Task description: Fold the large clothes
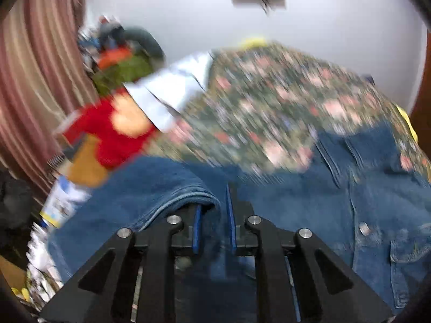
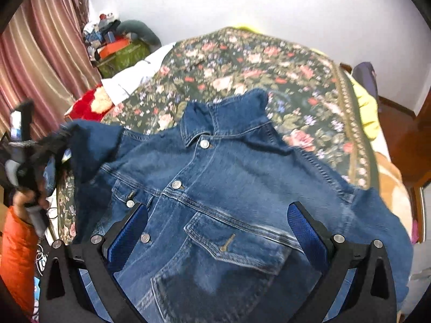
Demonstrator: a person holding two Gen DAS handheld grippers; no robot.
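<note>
A blue denim jacket (image 2: 215, 177) lies front up, buttoned, on the floral bedspread (image 2: 242, 62), collar towards the far wall. My left gripper (image 1: 214, 210) has its blue pads close together with a fold of the jacket's sleeve (image 1: 172, 185) pinched between them. The right wrist view shows that same left gripper (image 2: 54, 145) at the far left, holding the sleeve end up off the bed, in a hand with an orange sleeve (image 2: 18, 242). My right gripper (image 2: 215, 228) hangs over the jacket's chest pocket (image 2: 237, 242), jaws wide apart, gripping nothing.
A striped pink curtain (image 2: 40, 53) hangs on the left. A red plush toy (image 2: 86, 107), white cloth (image 2: 129, 80) and a pile of clutter (image 2: 118, 48) sit at the bed's far left. Yellow bedding (image 2: 366, 107) lines the right edge, with wooden furniture (image 2: 409, 140) beyond.
</note>
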